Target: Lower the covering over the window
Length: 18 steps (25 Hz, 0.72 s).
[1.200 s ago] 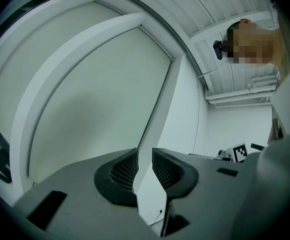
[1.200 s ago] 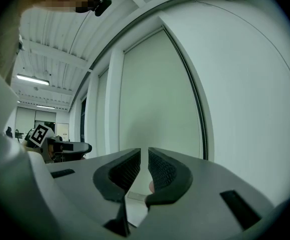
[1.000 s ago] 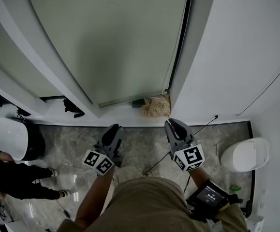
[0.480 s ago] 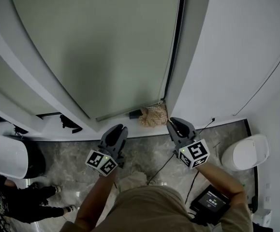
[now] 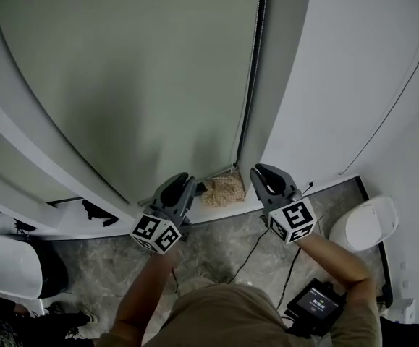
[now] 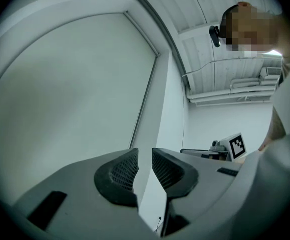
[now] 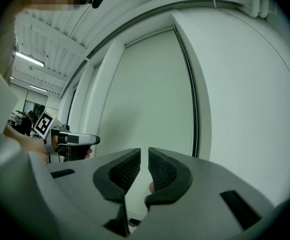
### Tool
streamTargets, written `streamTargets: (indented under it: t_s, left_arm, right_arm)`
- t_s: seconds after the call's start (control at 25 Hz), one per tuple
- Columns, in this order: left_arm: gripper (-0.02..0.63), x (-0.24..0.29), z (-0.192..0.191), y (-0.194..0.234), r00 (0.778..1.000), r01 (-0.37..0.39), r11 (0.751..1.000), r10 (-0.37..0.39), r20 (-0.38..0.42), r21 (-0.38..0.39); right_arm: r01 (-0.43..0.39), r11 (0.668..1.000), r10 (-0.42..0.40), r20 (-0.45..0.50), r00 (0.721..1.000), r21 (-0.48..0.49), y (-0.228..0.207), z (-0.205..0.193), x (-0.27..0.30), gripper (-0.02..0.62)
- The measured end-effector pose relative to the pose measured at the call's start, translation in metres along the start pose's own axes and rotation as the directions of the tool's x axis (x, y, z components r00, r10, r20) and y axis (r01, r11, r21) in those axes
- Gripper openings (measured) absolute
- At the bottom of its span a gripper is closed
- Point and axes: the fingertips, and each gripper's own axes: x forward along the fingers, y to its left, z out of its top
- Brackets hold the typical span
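A pale grey-green roller blind point(image 5: 122, 71) hangs over the window, its bottom bar point(image 5: 209, 173) close to the floor. A dark pull chain point(image 5: 249, 71) runs down the blind's right edge. My left gripper point(image 5: 182, 181) is raised level in front of the blind's lower edge, open, with nothing between its jaws. The right gripper point(image 5: 262, 172) is beside it, just right of the chain, open by a narrow gap and empty. In the left gripper view the gripper point(image 6: 145, 156) faces the blind point(image 6: 69, 94). In the right gripper view the gripper point(image 7: 143, 156) faces the blind point(image 7: 150, 94) and the chain point(image 7: 190, 84).
A beige mesh bundle point(image 5: 225, 190) lies on the floor below the blind between the grippers. White round bins stand at the right point(image 5: 368, 223) and the left point(image 5: 6, 266). A black cable point(image 5: 249, 255) crosses the marble floor. A white wall point(image 5: 339, 63) is at the right.
Both grippers have risen and moved forward to the blind's lower edge. The view has tilted up, so more of the blind and less of the floor shows. Jaw gaps look unchanged.
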Motion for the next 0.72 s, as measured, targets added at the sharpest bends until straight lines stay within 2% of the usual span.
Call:
streamTargets:
  t_s: [0.36, 0.72]
  left_arm:
    - [0.094, 0.069, 0.01, -0.007, 0.995, 0.096, 0.995, -0.095, -0.03, 0.029]
    - [0.094, 0.109, -0.001, 0.081, 0.98, 0.188, 0.982, -0.188, -0.069, 0.004]
  right_arm:
    - [0.092, 0.996, -0.092, 0.008, 0.996, -0.012, -0.035, 0.019, 0.011, 0.044]
    - [0.161, 0.987, -0.161, -0.018, 0.987, -0.021, -0.018, 0.005, 0.107, 0.052]
